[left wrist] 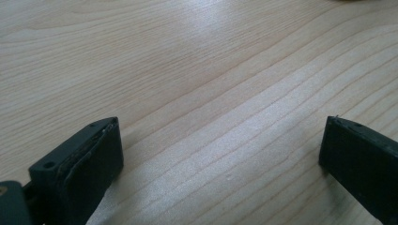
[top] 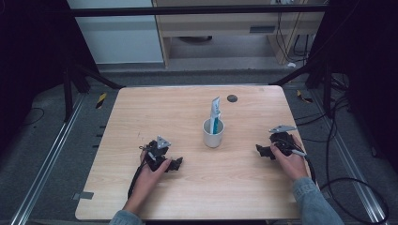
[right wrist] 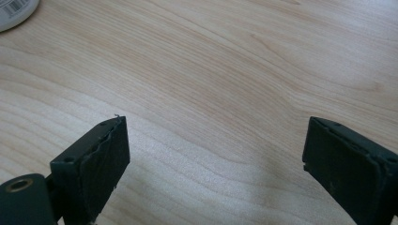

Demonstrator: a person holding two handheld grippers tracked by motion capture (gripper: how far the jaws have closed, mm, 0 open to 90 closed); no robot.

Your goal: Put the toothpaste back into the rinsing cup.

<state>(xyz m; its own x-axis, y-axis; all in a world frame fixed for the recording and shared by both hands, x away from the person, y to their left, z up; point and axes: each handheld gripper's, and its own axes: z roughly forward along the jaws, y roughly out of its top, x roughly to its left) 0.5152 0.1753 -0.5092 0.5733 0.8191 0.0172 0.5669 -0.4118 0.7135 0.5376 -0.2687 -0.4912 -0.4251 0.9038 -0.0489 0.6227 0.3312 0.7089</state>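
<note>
While both hands rest low on the wooden table [top: 197, 187], the left gripper [top: 174, 163] lies near the front left part and the right gripper [top: 261, 150] lies toward the right edge, well apart from each other. In the left gripper view, the two black jaws stand wide apart with only bare wood grain between them, so this gripper holds nothing. In the right gripper view the jaws are also spread wide over bare wood, with nothing between them. A white cup [top: 213, 133] stands upright near the middle of the table, between the two grippers and a little farther from the person. A white and blue tube [top: 215, 112] stands inside the cup and rises above its rim. A small dark round spot [top: 232, 98] lies on the table behind the cup, near the far edge.
</note>
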